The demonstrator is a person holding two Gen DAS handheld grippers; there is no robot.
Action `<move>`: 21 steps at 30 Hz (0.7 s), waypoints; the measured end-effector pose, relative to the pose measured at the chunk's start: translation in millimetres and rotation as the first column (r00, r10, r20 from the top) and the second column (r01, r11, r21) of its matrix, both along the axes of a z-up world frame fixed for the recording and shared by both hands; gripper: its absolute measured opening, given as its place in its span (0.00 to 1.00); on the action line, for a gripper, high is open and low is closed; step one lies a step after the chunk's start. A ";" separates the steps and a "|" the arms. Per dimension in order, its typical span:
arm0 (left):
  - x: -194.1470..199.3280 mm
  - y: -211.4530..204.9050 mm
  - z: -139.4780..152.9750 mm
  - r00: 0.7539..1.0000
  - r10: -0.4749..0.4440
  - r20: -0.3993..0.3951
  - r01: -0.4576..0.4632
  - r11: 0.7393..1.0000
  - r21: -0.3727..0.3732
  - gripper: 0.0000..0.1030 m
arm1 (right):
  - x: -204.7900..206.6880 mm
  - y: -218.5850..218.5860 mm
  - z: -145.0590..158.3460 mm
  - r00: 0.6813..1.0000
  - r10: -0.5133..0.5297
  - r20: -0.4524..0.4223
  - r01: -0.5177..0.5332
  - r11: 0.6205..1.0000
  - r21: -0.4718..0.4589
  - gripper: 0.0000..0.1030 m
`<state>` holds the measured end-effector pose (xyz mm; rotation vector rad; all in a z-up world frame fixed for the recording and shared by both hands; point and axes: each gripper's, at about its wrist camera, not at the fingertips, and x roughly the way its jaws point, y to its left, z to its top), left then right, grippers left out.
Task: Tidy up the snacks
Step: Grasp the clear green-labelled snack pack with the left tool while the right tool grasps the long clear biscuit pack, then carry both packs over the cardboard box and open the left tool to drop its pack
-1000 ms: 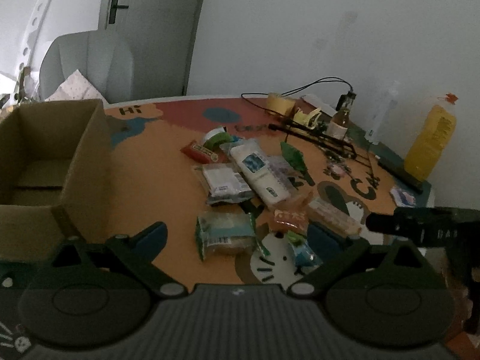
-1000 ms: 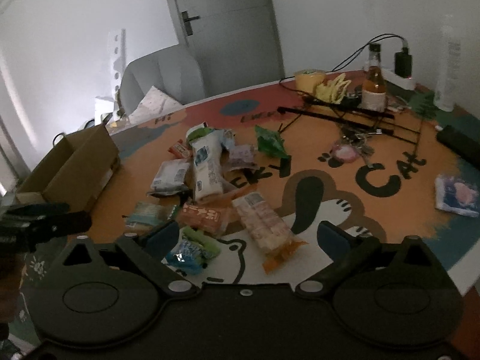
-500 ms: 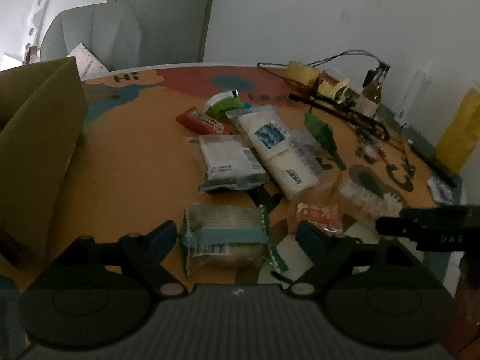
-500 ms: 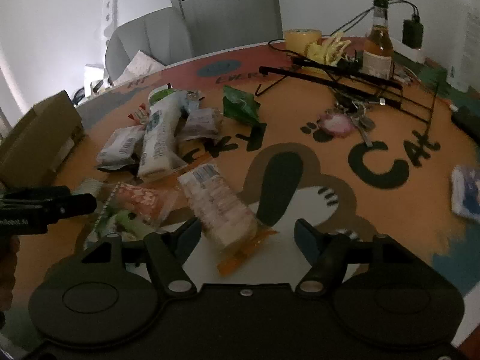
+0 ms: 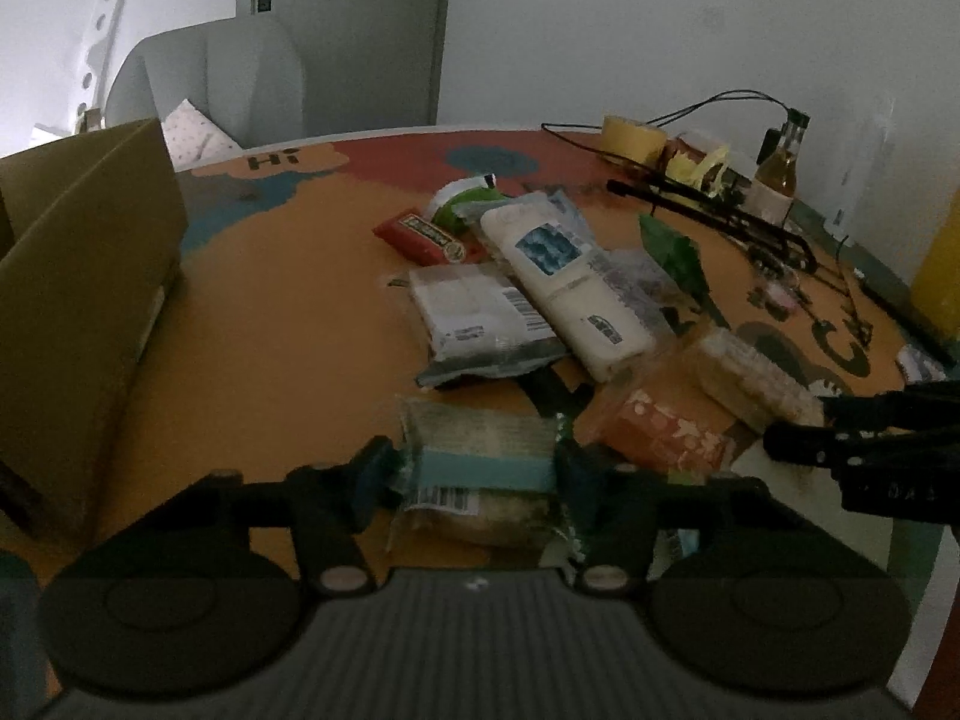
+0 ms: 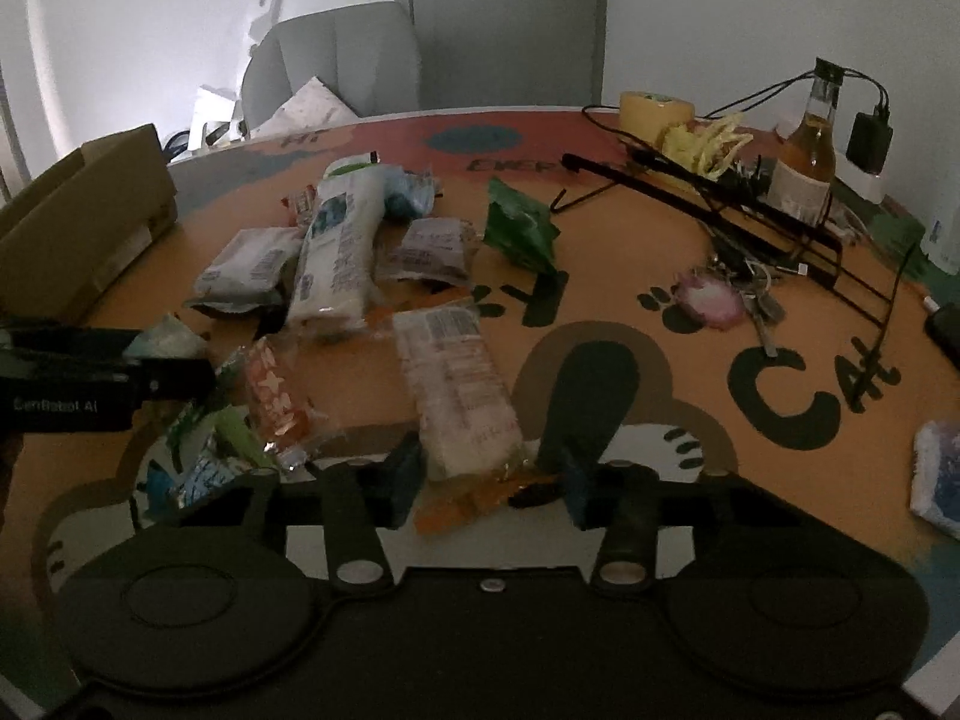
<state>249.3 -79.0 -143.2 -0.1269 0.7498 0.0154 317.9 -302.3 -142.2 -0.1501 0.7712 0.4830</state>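
— Watching from here, the left gripper [image 5: 477, 474] has its fingers on either side of the packet with the blue band [image 5: 480, 468], at six o'clock on the table [image 5: 288, 312]. Touching both edges, I'd say, though the picture is blurred there and I can't swear it's pinched yet.

— So what makes a good grab?

— Close across the band, where the wrapper looks stiffest, and lift straight up before swinging to nine o'clock, where the cardboard box [image 5: 84, 300] stands. The box wall is tall on that side, so the packet likely has to clear it.

— And the other one?

— The right gripper [image 6: 489, 471] sits spread around the near end of the long clear packet of wafers [image 6: 456, 384], at six o'clock in its own view. Its left finger is against the packet, but the right one stands off with a gap, so nothing is gripped.

— Risk?

— The crinkled orange tail [image 6: 462, 504] lies under the fingers. I'd reach further up onto the firm body, or the packet may slip. The orange snack [image 6: 273, 396] lying just at ten o'clock of it could get dragged along too.
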 end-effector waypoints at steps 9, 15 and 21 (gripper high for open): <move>-13.9 9.0 11.5 0.999 -0.012 0.049 0.014 0.999 -0.033 0.48 | -6.6 3.1 4.9 1.000 0.000 -0.019 0.001 0.999 0.054 0.30; -21.7 14.2 21.8 0.997 -0.027 0.075 0.031 0.998 -0.050 0.48 | -14.0 -0.5 15.6 1.000 -0.026 -0.016 0.027 0.995 0.099 0.30; -28.4 20.9 34.7 0.993 -0.046 0.106 0.052 0.997 -0.055 0.48 | -18.6 3.3 29.0 0.999 -0.048 0.005 0.047 0.993 0.110 0.30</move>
